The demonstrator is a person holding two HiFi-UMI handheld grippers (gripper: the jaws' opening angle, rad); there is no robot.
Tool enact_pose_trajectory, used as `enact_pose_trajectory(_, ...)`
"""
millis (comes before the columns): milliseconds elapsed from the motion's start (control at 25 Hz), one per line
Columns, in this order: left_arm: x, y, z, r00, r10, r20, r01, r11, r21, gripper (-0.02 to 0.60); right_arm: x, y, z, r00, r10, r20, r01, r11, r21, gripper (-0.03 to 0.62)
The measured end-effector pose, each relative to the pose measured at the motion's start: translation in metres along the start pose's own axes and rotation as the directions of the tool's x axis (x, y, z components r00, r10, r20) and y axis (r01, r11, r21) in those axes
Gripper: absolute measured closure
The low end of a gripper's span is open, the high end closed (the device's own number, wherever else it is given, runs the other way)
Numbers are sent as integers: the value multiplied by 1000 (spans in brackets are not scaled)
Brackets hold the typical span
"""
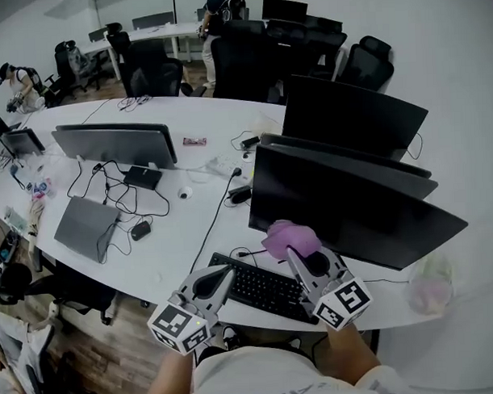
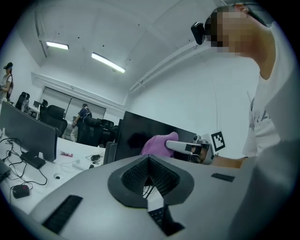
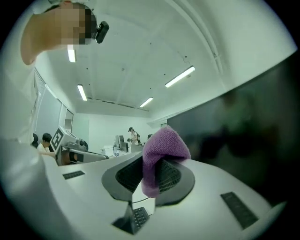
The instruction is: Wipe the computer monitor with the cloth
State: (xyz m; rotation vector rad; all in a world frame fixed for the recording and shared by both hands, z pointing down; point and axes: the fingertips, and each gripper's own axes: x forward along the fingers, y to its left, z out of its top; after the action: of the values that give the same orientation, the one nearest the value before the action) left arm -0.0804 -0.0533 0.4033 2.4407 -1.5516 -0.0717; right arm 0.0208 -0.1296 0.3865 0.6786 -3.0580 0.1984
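**Checker:** Report the state of the right gripper (image 1: 295,249).

**Operator:** I read its jaws as clamped on the cloth (image 3: 161,150). The cloth is purple and bunched. Its long axis runs along the jaws: one fold hangs down between the pads, and the bulk stands out past the tips.

**Checker:** Where is the cloth, and which way does it point?

**Operator:** In the head view the cloth (image 1: 290,237) sits at the lower left part of the monitor (image 1: 352,205), and its free end points at the dark screen. I cannot confirm contact between cloth and screen. In the right gripper view the screen (image 3: 248,136) fills the right side, just beside the cloth.

**Checker:** What is the monitor's orientation?

**Operator:** Its long axis runs left to right across the desk (image 1: 175,235), and it stands upright with the screen facing me. A keyboard (image 1: 262,287) lies in front of it, below both grippers.

**Checker:** And the left gripper (image 1: 225,272)?

**Operator:** I see its jaws together at the tips, with nothing between them. It hangs over the keyboard's left end, apart from the monitor. Its own view shows the cloth (image 2: 157,144) ahead, against the screen (image 2: 140,133).
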Motion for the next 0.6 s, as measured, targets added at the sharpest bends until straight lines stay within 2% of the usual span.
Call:
enact_pose_trajectory(280, 42, -35, 20, 995, -93, 29, 91, 994, 56, 575, -80, -18, 55, 989, -102, 110, 112, 989, -94, 539)
enact_pose_trajectory(600, 84, -90, 28, 974, -225, 21, 222, 969, 104, 574, -151, -38, 83, 961, -211, 179, 237, 962, -135, 539)
